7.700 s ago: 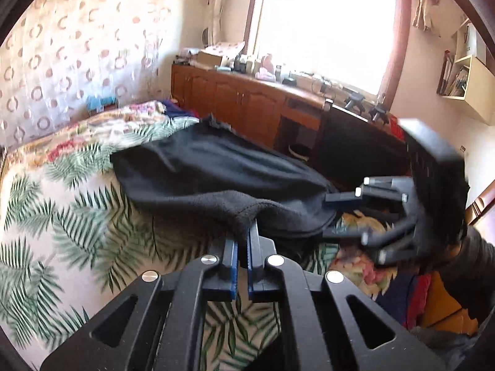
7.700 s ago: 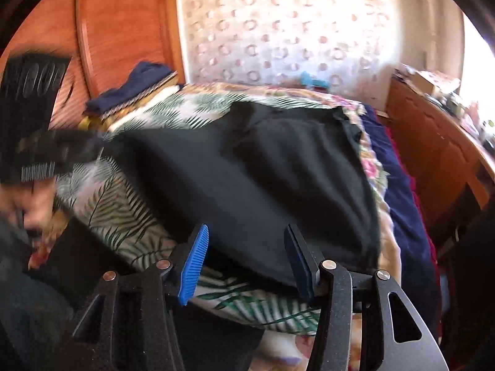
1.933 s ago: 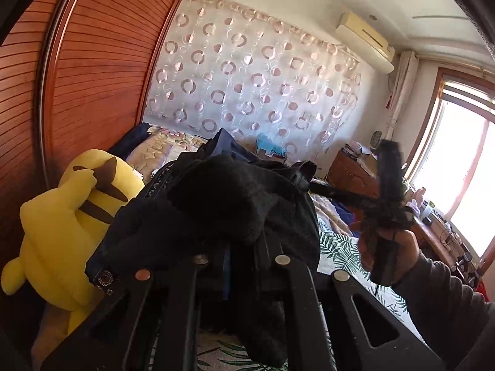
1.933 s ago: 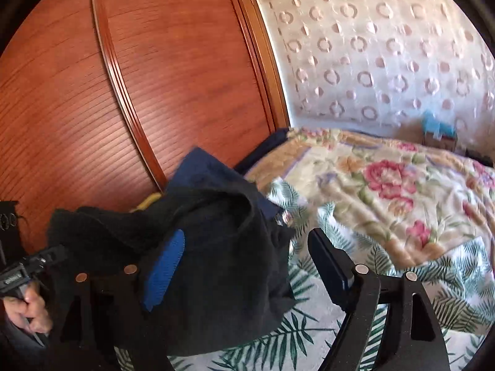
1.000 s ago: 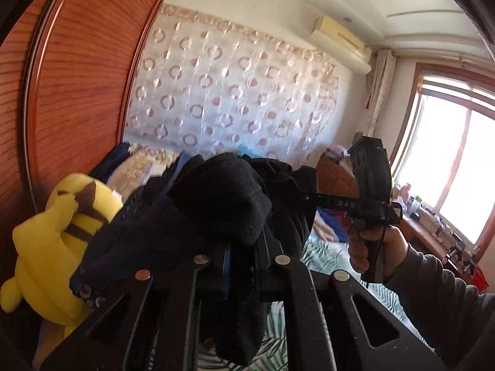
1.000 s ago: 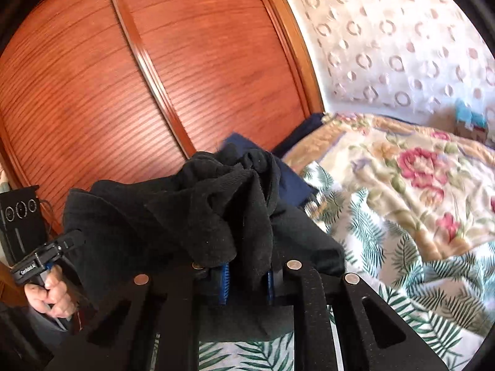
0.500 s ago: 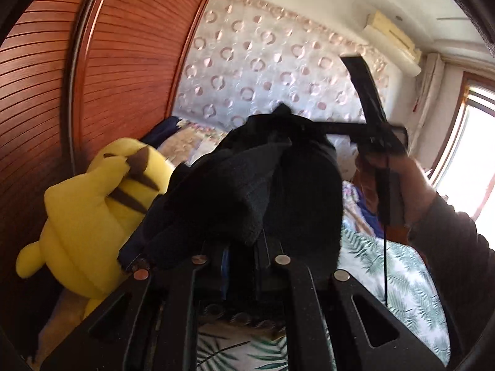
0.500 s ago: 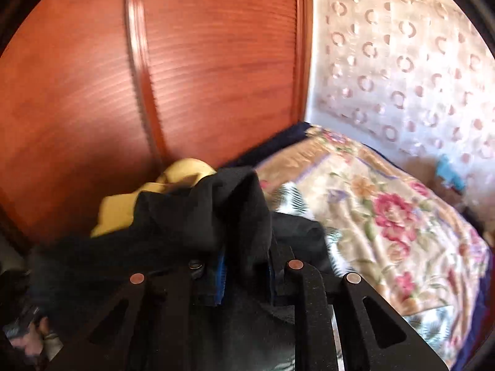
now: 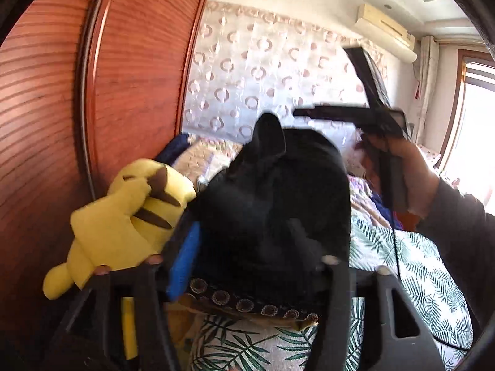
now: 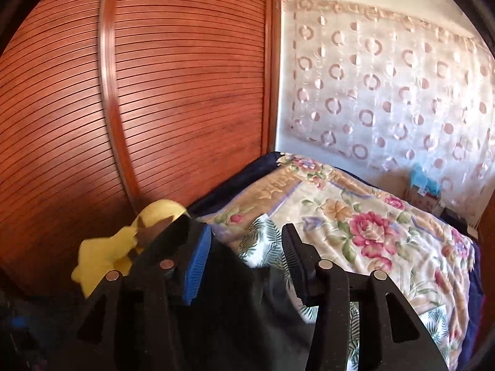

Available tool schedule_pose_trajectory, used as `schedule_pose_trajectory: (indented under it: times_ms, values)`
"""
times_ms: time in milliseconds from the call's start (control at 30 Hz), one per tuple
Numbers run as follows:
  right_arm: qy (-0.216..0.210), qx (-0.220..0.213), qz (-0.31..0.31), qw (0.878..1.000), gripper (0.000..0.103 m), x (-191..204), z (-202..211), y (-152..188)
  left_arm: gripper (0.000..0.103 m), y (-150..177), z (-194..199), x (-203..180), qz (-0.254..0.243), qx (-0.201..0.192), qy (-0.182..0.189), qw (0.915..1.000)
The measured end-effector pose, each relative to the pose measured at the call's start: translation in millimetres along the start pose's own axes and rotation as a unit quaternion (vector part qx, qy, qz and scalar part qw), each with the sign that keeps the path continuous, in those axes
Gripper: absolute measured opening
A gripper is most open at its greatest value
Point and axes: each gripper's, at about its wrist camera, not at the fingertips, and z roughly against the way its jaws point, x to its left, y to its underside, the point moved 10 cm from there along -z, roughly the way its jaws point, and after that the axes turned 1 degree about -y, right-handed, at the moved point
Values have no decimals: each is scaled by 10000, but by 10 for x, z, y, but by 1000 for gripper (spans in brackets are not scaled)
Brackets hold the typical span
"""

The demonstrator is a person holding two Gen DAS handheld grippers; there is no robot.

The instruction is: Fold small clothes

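The folded black garment [image 9: 275, 204] lies in a heap on the bed beside a yellow plush toy [image 9: 130, 213]. My left gripper [image 9: 250, 256] is open, its jaws spread around the near end of the heap; the blue pad [image 9: 182, 262] of the left finger shows, the right finger is partly hidden by cloth. In the right wrist view my right gripper [image 10: 244, 259] is open and empty, above the black garment [image 10: 235, 315]. The right gripper also shows in the left wrist view [image 9: 365, 114], held up beyond the heap.
A red-brown slatted wardrobe door [image 10: 139, 92] stands close on the left. The bed [image 10: 371, 232] has a floral and palm-leaf cover. A patterned curtain [image 10: 386, 92] hangs behind. A dark trim with round studs [image 9: 247, 303] lies under the heap.
Both grippers were shut on the black garment half a second ago; both have opened and let it go beside the plush toy. The right gripper has lifted away.
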Motion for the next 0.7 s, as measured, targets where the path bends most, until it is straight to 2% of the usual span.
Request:
schedule_pose_trajectory:
  times_ms: [33,100,233,367,533,633,700]
  values:
    - [-6,-5,-31,10000,52,10,117,51,74,-34,55,-11,-43,-86,-3,10000]
    - [-70,-139,-162,9997,54,-112,617,215,78,-76,133,-71,-154,-182,-19,9997]
    - [-37,-279,-388,9989,59,-200,1278,636,80,-147,327,-255,-372,-374,-3,9986]
    - [54,-362,-607,9975,62,-184,1907,1018,81,-172,493,-512,-488,-440,195,9977]
    - [414,-475,-806,9948,64,-134,2678,1430,81,-153,599,-857,-709,-406,279,9963]
    - [633,-558,-890,9924,73,-52,3125,1647,81,-137,698,-1073,-825,-446,332,9950]
    - [782,-652,-987,9899,74,-44,3435,1784,81,-123,765,-1213,-902,-493,393,9939]
